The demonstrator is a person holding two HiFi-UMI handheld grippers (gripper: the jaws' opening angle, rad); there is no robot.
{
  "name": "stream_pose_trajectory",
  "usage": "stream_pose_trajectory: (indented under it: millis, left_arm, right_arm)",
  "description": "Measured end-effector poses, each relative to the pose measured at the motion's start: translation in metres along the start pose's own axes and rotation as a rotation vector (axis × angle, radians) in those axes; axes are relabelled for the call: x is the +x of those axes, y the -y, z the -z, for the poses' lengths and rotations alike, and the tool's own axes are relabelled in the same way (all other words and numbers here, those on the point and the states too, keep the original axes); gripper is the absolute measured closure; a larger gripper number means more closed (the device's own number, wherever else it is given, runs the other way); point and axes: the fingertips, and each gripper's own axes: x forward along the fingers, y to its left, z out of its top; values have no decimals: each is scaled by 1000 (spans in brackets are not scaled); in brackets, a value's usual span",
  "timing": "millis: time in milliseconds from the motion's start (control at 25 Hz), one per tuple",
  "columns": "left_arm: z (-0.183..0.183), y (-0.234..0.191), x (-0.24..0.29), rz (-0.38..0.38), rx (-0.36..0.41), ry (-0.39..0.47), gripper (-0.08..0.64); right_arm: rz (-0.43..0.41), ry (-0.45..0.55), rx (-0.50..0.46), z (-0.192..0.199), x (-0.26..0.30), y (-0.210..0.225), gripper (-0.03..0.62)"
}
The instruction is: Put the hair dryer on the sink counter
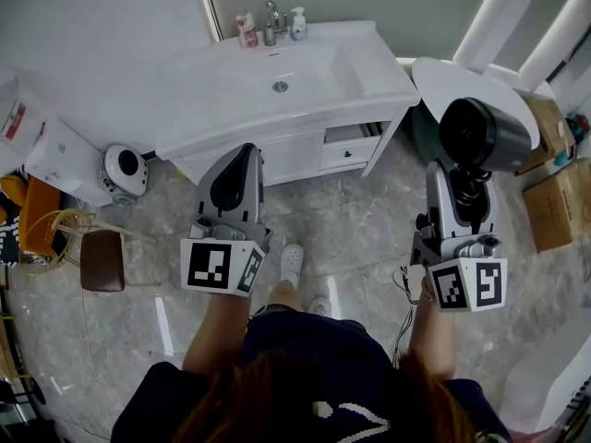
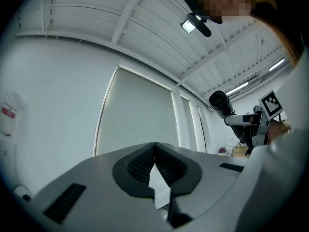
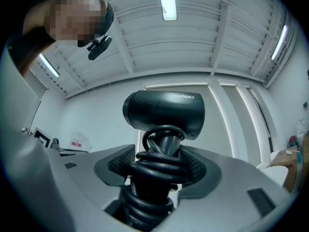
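right gripper view: right gripper point(image 3: 161, 152) jaws wide, clamped on handle of black hair dryer point(image 3: 164, 114), cord point(image 3: 157, 170) wound round handle. left gripper point(image 2: 154, 146) jaws pressed together, empty. head view: dryer held in air right of white sink counter point(image 1: 369, 77), not on it.

The dryer point(image 1: 487, 135) is matt black plastic, its coiled cord point(image 3: 157, 170) smooth rubber. The counter point(image 1: 374, 77) is glossy white, the tap point(image 1: 271, 21) shiny metal, the floor point(image 1: 360, 220) polished, marble-like stone.
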Motion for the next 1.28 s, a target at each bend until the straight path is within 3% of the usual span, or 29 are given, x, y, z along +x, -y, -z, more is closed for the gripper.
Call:
stream_pose_trajectory:
  millis: [760,1040,1280]
  left_arm:
    - [25,-129,199,138,-27,41,541]
    - [43,-138,217,153,-39,26,541]
    - [52,-141,219,110,-32,19,541]
  right_arm:
    - [106,28,-41,42,199,9,298]
    - [119,13,-45,55,218,16,298]
    - [93,17,-23,66,225,24,298]
